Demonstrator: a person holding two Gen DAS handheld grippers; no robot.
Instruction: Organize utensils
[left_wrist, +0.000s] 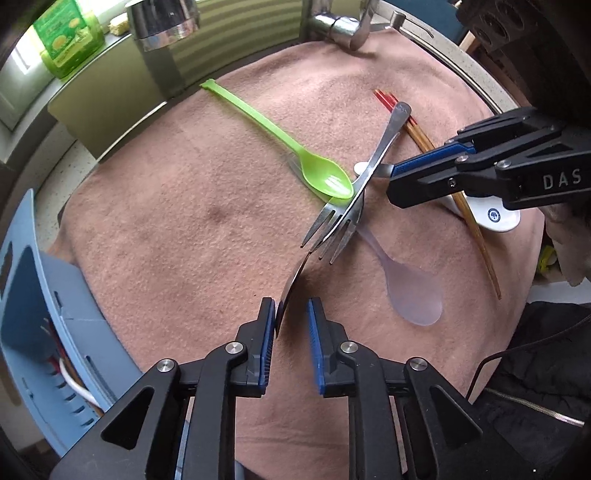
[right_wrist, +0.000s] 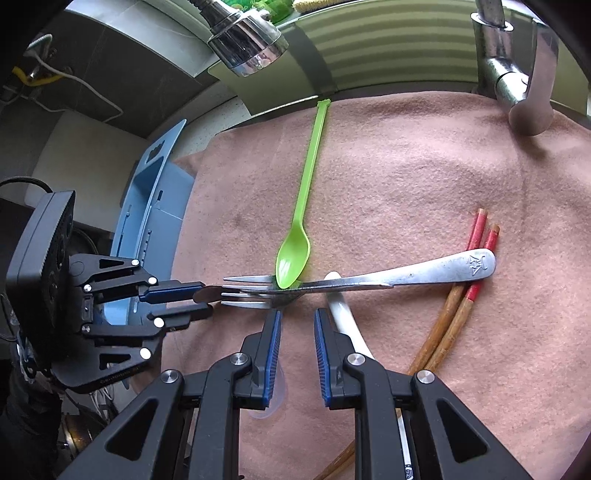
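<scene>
Sorting this heap means freeing one piece at a time, and the piece in hand is a metal handle (left_wrist: 291, 284) that runs from under the crossed forks (left_wrist: 384, 136), just below the bowl of the green spoon (left_wrist: 325, 177), towards the left gripper (left_wrist: 291, 314). Its jaws stand narrow with the handle between them. The handle leans on one pad (left_wrist: 271, 325) and the other pad is clear of it, so I judge it not yet clamped.

The right gripper (right_wrist: 295, 321) hovers just on the near side of the green spoon's bowl, jaws narrow and empty, tips above the forks.

To do the step well, close the left jaws squarely on the flat of the handle. Then draw it out along its own length, away from the green spoon, not straight up, since the fork tines lie across it and would likely tip. The right gripper could press the forks down onto the cloth (left_wrist: 184, 221) meanwhile. The blue basket (left_wrist: 22, 280), well to the left of the green spoon, already holds some pieces and looks like the goal.
</scene>
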